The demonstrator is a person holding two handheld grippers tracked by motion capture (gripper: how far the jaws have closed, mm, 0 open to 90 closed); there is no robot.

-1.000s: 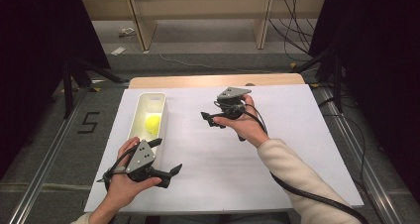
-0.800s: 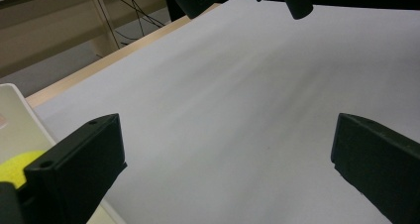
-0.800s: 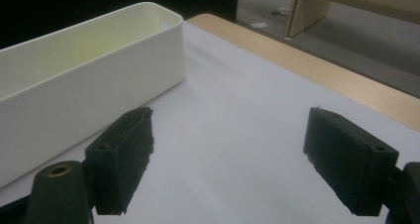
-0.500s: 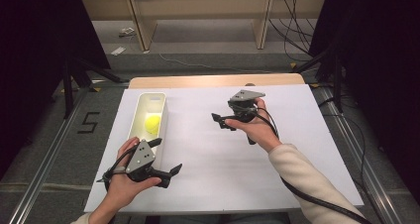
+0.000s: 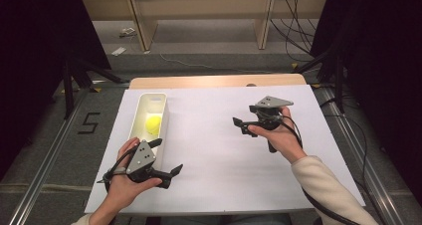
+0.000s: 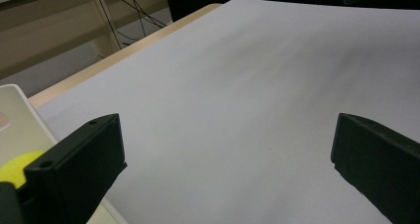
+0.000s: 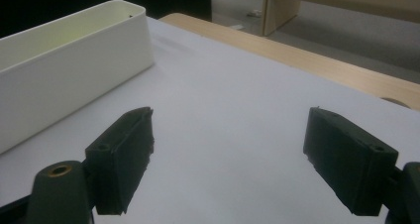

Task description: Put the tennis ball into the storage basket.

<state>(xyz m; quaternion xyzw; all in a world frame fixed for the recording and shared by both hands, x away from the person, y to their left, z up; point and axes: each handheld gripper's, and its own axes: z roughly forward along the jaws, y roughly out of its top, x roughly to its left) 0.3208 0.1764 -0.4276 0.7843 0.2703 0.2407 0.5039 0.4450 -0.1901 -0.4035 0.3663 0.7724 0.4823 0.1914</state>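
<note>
right gripper [image 5: 238,124] drawn back rightward, away from the white bin [image 5: 140,114] — jaws spread, empty

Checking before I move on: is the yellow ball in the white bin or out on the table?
In. The yellow ball lies inside the white bin, near its middle in the high view; both the left gripper and the right gripper are open and empty.

- Yellow-green ball [image 5: 153,125] glowing inside the white bin [image 5: 137,116]
- White sheet [image 5: 214,150] plain, unpatterned, beside the bin
- Pale wood table edge [image 5: 219,80] beyond the bin
- Both grippers black, grey top plates
</note>
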